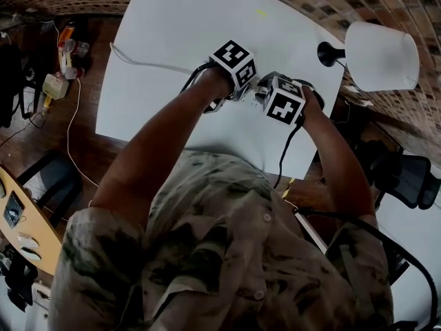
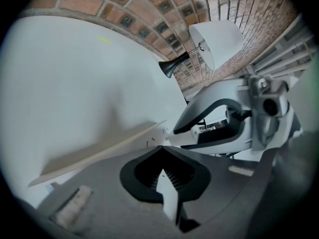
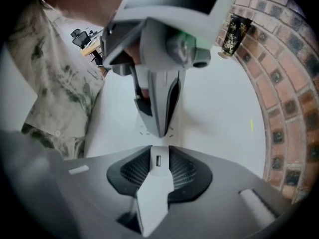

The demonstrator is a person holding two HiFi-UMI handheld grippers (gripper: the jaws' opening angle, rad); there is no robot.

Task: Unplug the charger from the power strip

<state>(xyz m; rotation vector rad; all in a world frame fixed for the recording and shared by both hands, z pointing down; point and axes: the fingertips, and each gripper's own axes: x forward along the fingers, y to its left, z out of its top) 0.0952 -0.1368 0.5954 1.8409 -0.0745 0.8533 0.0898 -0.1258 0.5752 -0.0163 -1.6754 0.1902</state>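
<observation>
On the white table point(image 1: 172, 19) my two grippers meet tip to tip. My left gripper point(image 2: 162, 159) is shut on a thin white edge, apparently the end of the long white power strip point(image 2: 99, 154) that runs off to the left. My right gripper point(image 3: 158, 156) is shut on the white charger point(image 3: 156, 176), whose small USB port faces the camera. In the head view the left gripper point(image 1: 246, 88) and right gripper point(image 1: 264, 94) almost touch. Whether the charger's prongs still sit in the strip is hidden.
A lamp with a white shade point(image 1: 381, 55) and black base point(image 1: 329, 52) stands at the table's right side by the brick wall. A dark patterned can point(image 3: 234, 30) stands farther off. A white cable point(image 1: 141, 63) crosses the table; a black cable point(image 1: 284, 150) hangs off its near edge.
</observation>
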